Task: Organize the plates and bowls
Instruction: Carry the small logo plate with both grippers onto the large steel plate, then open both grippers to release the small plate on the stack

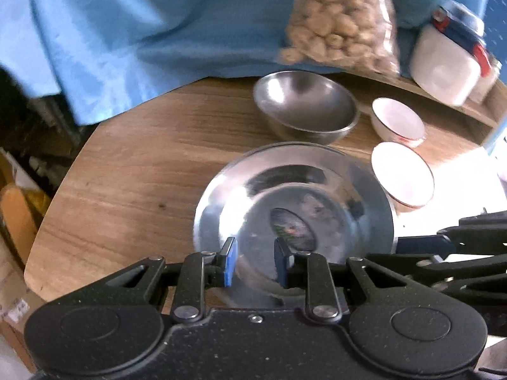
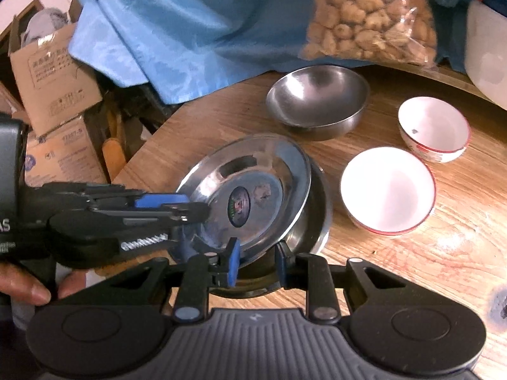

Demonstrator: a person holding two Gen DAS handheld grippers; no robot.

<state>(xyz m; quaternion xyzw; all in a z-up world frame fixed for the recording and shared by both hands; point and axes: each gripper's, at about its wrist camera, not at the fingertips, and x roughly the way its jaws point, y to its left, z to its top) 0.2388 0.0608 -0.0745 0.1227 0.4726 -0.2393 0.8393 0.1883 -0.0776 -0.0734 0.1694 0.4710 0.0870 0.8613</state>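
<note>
A shiny steel plate (image 2: 250, 190) is tilted over a second steel plate (image 2: 317, 221) that lies on the wooden table (image 2: 412, 269). The tilted plate also shows in the left wrist view (image 1: 294, 202). My left gripper (image 2: 190, 207) comes in from the left and is shut on the tilted plate's left rim. In its own view the left gripper (image 1: 255, 261) stands over the plate's near rim. My right gripper (image 2: 255, 261) is open around the near edge of the plates. A steel bowl (image 2: 317, 101) and two white red-rimmed bowls (image 2: 388, 190) (image 2: 434, 126) stand behind.
A bag of beige lumps (image 2: 370, 15) leans on blue cloth (image 2: 190, 31) at the back. A white container (image 1: 443, 63) stands at the back right. Cardboard boxes (image 2: 54, 88) sit beyond the table's left edge.
</note>
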